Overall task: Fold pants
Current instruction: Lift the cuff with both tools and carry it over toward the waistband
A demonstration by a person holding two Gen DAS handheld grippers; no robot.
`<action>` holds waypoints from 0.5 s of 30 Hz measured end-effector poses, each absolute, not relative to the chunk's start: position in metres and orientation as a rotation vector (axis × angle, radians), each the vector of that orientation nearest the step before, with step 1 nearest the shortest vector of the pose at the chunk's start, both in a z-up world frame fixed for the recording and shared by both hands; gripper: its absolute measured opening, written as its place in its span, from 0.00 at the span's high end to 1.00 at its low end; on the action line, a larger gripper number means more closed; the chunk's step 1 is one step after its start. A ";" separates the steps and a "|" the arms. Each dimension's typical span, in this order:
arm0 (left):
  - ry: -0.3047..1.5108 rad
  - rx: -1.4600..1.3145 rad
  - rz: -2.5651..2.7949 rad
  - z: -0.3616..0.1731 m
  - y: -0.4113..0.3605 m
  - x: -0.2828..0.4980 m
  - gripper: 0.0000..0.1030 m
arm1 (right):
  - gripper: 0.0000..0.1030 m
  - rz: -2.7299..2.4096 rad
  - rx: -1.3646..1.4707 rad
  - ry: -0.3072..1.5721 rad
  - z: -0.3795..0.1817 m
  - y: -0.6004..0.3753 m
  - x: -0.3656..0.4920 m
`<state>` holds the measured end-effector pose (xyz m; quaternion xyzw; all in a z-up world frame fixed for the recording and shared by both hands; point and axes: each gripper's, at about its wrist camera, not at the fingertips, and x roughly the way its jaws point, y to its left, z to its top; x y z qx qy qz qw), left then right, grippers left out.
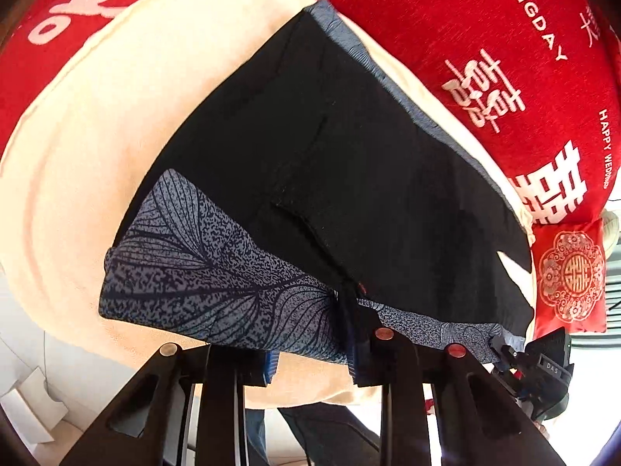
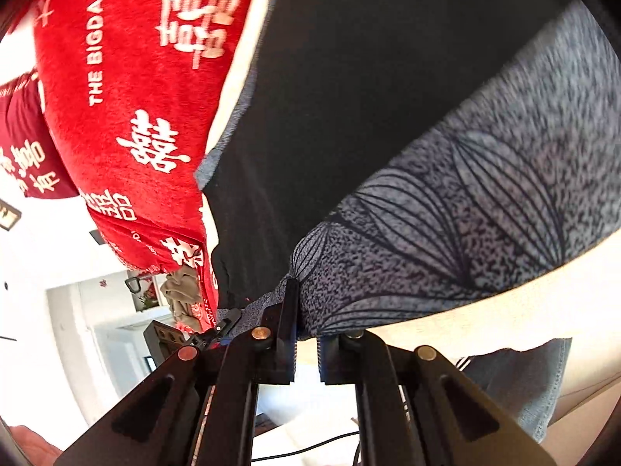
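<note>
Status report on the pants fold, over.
Left gripper and right gripper both clamped on pants hem. Pants flat on cream cushion. Nothing obstructing.

We're looking at a bed with a red blanket (image 1: 485, 19) covered in white wedding characters, a cream cover (image 1: 97, 136) spread over it. A small red cushion (image 1: 570, 275) sits at the side. Bright daylight, white walls (image 2: 46, 310), pale floor (image 1: 77, 369).

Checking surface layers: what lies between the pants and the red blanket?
A cream cushion: the pants lie on it, and its pale edge separates their far hem from the red blanket. Clearest in the left wrist view.
</note>
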<state>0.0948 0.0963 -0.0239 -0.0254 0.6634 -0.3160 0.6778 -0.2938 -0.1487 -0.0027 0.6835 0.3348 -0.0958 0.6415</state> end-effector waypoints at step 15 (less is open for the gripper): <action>1.324 -0.076 -0.751 0.042 -0.013 0.192 0.72 | 0.90 -0.082 1.310 0.859 0.070 -0.277 -0.171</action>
